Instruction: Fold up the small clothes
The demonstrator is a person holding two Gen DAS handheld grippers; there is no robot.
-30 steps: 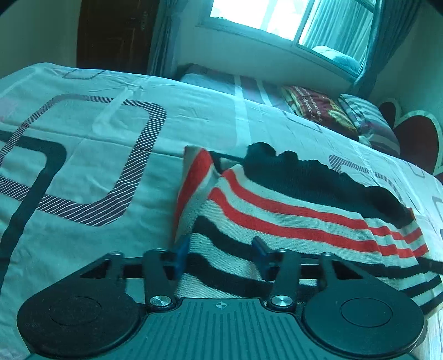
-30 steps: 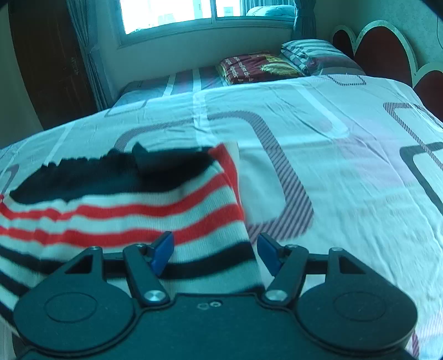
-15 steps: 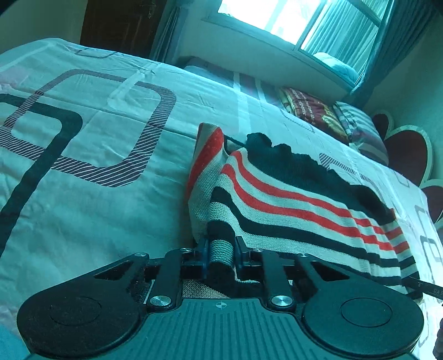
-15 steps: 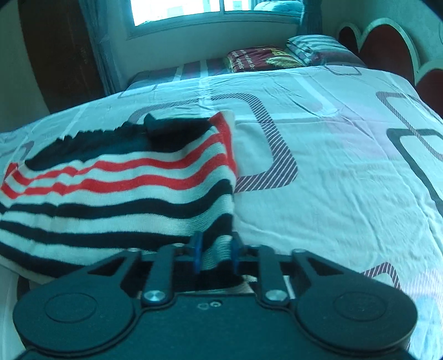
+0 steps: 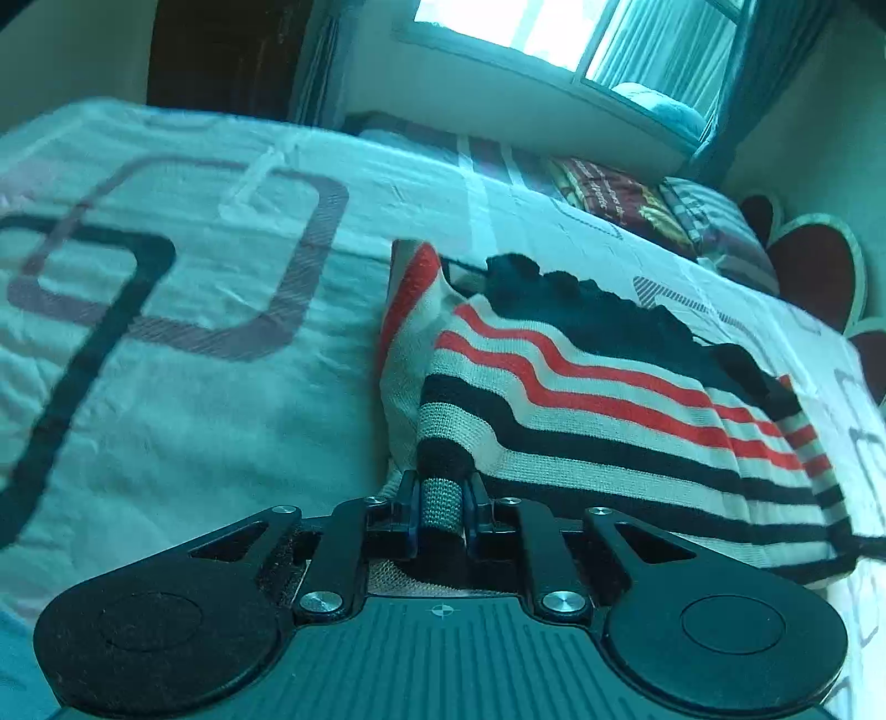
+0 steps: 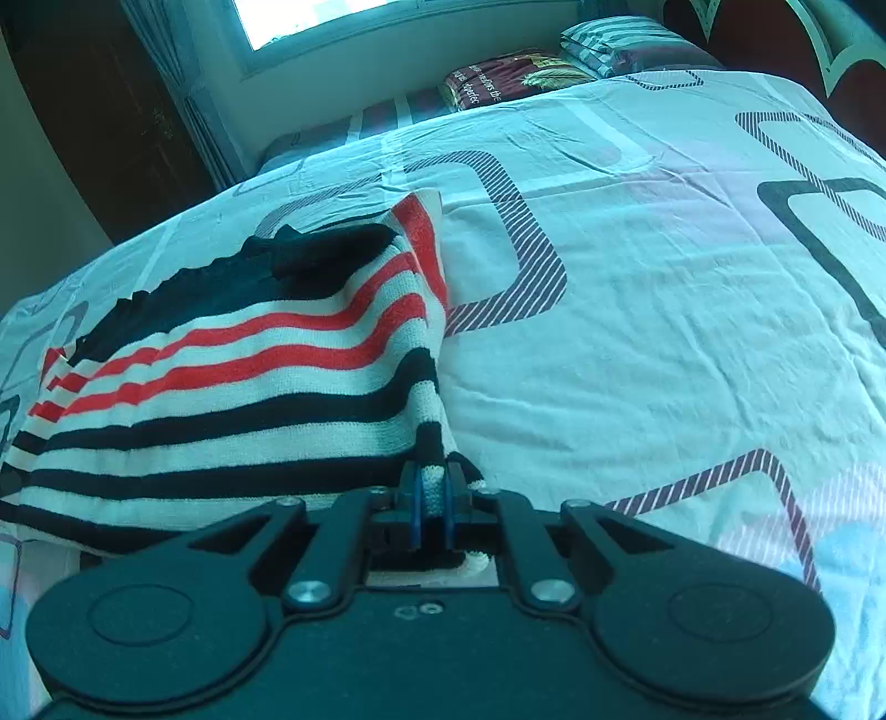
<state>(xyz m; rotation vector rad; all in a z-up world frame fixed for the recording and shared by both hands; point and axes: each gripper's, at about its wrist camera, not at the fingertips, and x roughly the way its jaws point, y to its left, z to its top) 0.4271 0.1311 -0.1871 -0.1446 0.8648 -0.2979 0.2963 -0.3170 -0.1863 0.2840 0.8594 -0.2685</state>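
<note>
A small knitted sweater (image 5: 598,399) with white, black and red stripes and a dark upper part lies on the bed. My left gripper (image 5: 441,501) is shut on its near left corner, and the hem is raised off the sheet. In the right wrist view the same sweater (image 6: 238,376) spreads to the left. My right gripper (image 6: 433,498) is shut on its near right corner, with a fold of knit between the blue pads.
The bed sheet (image 6: 664,310) is pale with dark rounded-rectangle patterns. Pillows (image 5: 714,221) and a folded red blanket (image 6: 509,75) lie at the head. A dark red headboard (image 5: 814,266) stands beyond. A window (image 5: 554,33) and curtains are behind.
Both grippers went from open over the near hem to shut on the sweater's two near corners. They have since lifted the hem a little, and both views tilted.
</note>
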